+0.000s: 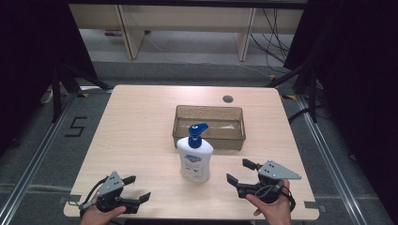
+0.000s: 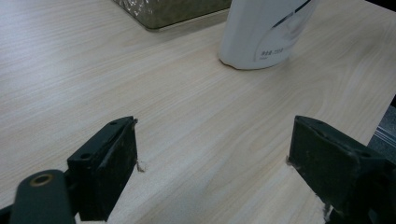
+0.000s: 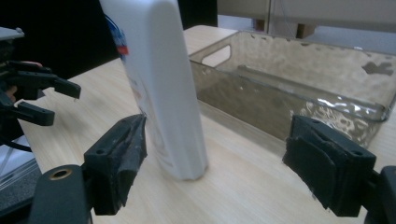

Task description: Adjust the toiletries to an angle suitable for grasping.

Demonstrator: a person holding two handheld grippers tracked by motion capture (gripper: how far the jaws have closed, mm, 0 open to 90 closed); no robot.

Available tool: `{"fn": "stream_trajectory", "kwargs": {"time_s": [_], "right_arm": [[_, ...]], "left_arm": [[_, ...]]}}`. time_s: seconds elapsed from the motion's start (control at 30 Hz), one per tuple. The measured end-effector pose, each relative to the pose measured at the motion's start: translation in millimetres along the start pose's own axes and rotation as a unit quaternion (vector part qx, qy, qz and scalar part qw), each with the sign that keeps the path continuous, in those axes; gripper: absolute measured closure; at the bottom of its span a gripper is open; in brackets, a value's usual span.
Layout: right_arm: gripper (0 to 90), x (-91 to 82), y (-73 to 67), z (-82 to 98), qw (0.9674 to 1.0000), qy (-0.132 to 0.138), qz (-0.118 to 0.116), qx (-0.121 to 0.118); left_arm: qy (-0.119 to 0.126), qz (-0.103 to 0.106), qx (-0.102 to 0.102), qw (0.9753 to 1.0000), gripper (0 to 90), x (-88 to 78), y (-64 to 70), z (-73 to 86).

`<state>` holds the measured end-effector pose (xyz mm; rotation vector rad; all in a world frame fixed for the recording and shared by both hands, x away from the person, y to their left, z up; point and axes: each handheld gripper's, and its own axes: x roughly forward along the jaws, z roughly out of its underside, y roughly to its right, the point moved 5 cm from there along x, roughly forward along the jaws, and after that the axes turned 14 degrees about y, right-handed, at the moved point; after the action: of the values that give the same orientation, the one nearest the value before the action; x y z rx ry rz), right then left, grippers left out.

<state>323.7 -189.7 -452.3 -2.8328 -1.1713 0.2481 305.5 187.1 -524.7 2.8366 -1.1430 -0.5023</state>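
A white pump bottle with a blue pump head stands upright near the middle of the wooden table, just in front of a translucent brownish tray. My right gripper is to the bottle's right, pointing at it, open and a short way off. In the right gripper view the bottle rises just beyond the left jaw, with the tray behind it. My left gripper rests open near the front edge, left of the bottle. Its own view has the bottle's base farther ahead.
A round cable hole sits in the table's far right part. Dark curtains and stand legs flank the table, and desk legs with cables stand beyond it. The left gripper appears at the far left of the right gripper view.
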Motion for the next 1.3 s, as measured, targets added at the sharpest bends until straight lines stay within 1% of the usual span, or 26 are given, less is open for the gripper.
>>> {"fn": "stream_trajectory", "kwargs": {"time_s": [0.03,0.07,0.1,0.13,0.27,0.3,0.33,0.37,0.47,0.5,0.53,0.57,0.6,0.63,0.67,0.77,0.8,0.87,0.9,0.93,0.97,1.03,1.07,1.13,1.2,1.3], "right_arm": [[20.7,-0.5,-1.1,-2.0,1.0,-0.003,0.002,-0.002],[20.6,0.7,-5.1,-4.5,1.0,0.0,-0.001,0.009],[20.6,0.7,-5.1,-4.5,1.0,0.0,-0.001,0.009],[20.6,2.0,-6.7,-9.3,0.9999,0.006,-0.007,-0.005],[20.6,4.0,-10.2,-13.1,1.0,0.006,-0.005,-0.006],[20.7,4.3,-8.9,-14.5,0.9998,0.003,-0.006,-0.017],[20.7,6.4,-10.4,-16.5,0.9999,0.013,-0.008,-0.007],[20.7,6.6,-8.3,-18.1,0.9997,0.014,-0.008,-0.019],[20.7,6.2,-11.1,-21.9,0.9998,0.015,-0.012,-0.001],[20.7,5.9,-11.4,-23.3,0.9998,0.016,-0.009,-0.005],[20.7,6.0,-12.7,-24.7,0.9997,0.017,-0.016,-0.003],[20.8,5.5,-12.0,-26.4,0.9996,0.018,-0.014,-0.013],[20.7,5.8,-14.0,-27.4,0.9996,0.02,-0.018,-0.004],[20.7,5.6,-13.7,-28.4,0.9997,0.02,-0.015,-0.009],[20.8,6.1,-15.6,-29.6,0.9996,0.022,-0.018,-0.002],[20.9,8.3,-16.6,-32.2,0.9994,0.021,-0.023,-0.013],[21.0,9.1,-18.6,-32.6,0.9995,0.019,-0.025,-0.005],[21.4,11.3,-20.2,-34.5,0.9993,0.023,-0.031,-0.004],[21.6,12.3,-22.0,-35.6,0.9992,0.025,-0.032,0.001],[22.0,12.2,-21.7,-36.5,0.9993,0.018,-0.032,-0.005],[22.6,13.8,-20.4,-38.1,0.9991,0.024,-0.032,-0.017],[23.1,15.9,-23.1,-39.4,0.9989,0.024,-0.04,0.0],[23.6,16.5,-22.0,-41.5,0.9988,0.028,-0.038,-0.013],[23.8,18.2,-23.0,-43.7,0.9988,0.031,-0.035,-0.016],[23.8,19.8,-26.4,-46.3,0.9988,0.026,-0.041,-0.007],[24.0,22.6,-27.9,-50.9,0.9985,0.026,-0.045,-0.016]], "left_arm": [[0.0,0.0,0.0,1.0,14.7,0.0,0.0,0.0],[0.001,0.0,0.001,1.0,14.7,-0.3,0.1,-0.5],[0.001,0.0,0.001,1.0,14.7,-0.3,0.1,-0.5],[-0.003,0.002,0.004,1.0,14.8,-0.7,-0.1,0.1],[0.001,0.003,0.001,1.0,14.7,1.1,-0.1,0.6],[0.001,0.003,0.001,1.0,14.8,1.1,0.2,0.6],[0.005,0.004,-0.002,1.0,14.8,1.2,0.5,0.4],[0.007,0.005,-0.002,1.0,14.8,1.4,0.2,0.2],[0.0,0.003,0.001,1.0,14.8,0.8,-0.3,0.7],[-0.002,0.004,0.003,1.0,14.8,0.6,-0.3,0.9],[-0.001,0.004,0.002,1.0,14.7,0.9,-0.3,0.8],[-0.001,0.003,0.001,1.0,14.8,0.9,-0.2,0.6],[0.0,0.003,0.0,1.0,14.8,0.9,-0.2,0.5],[-0.001,0.002,0.0,1.0,14.8,0.7,-0.1,0.7],[-0.004,0.002,0.002,1.0,14.8,0.4,-0.3,0.9],[0.002,0.003,-0.002,1.0,14.8,1.5,-0.7,1.0],[-0.007,-0.002,-0.001,1.0,14.8,0.2,-0.8,0.9],[-0.008,-0.002,-0.002,1.0,14.8,0.3,-0.7,1.7],[0.0,0.001,-0.004,1.0,14.8,1.5,-0.9,1.8],[0.0,0.002,-0.007,1.0,14.8,1.5,-1.0,1.5],[-0.002,-0.001,-0.006,1.0,14.8,0.9,-1.3,1.1],[-0.001,0.002,-0.007,1.0,14.8,0.9,-1.5,1.2],[-0.001,0.004,-0.007,1.0,14.8,0.7,-1.7,1.5],[0.0,0.001,-0.01,1.0,14.8,0.8,-2.1,1.3],[0.0,0.003,-0.012,0.9999,14.8,1.0,-0.9,1.5],[-0.001,0.005,-0.01,0.9999,14.8,0.8,-1.5,1.3]]}}
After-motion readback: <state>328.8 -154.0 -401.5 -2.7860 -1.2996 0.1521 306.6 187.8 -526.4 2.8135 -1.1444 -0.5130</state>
